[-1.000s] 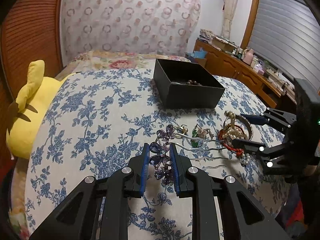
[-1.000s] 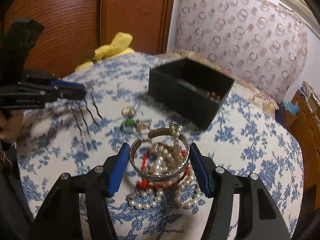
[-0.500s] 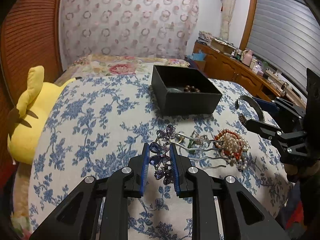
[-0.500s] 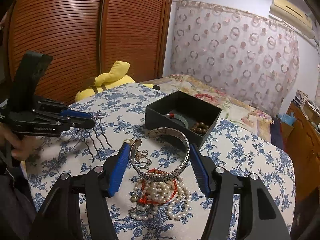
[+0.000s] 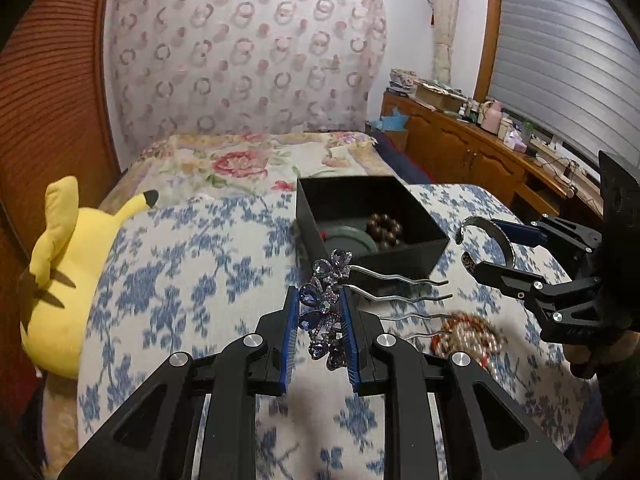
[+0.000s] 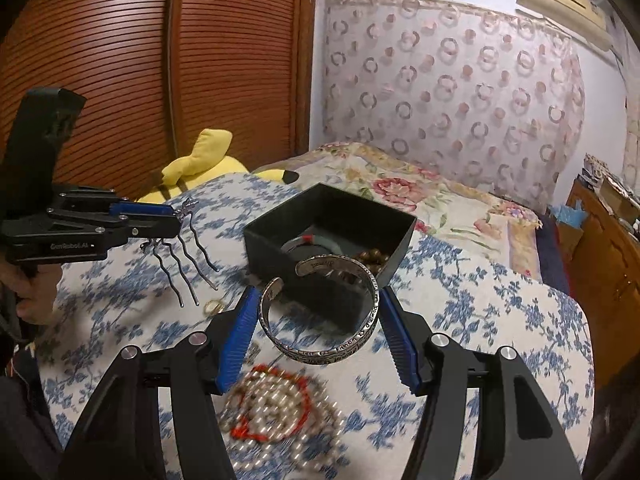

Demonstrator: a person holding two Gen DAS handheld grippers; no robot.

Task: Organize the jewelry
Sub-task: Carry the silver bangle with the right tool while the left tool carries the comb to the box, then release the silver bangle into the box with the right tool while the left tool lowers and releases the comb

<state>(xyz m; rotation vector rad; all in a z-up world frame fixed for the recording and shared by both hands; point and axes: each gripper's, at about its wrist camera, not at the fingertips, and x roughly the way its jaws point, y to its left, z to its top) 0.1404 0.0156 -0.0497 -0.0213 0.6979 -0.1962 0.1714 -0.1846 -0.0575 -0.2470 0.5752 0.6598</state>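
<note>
A blue-flowered bedspread [image 5: 192,280] fills the lower frame. The black box [image 5: 372,220], right of centre, holds beads and a bangle. At bottom centre the left gripper [image 5: 320,328] clamps a purple jewelled hair comb [image 5: 324,312]. The right gripper [image 6: 316,320] clasps a silver cuff bracelet [image 6: 320,312] before the box.

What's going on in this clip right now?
A person holds a gripper in each hand over a blue-flowered bedspread. The left gripper clamps a purple jewelled hair comb; the right gripper holds an engraved silver cuff bracelet. Both hang near the open black box, which contains brown beads. Pearls remain on the bedspread.
</note>
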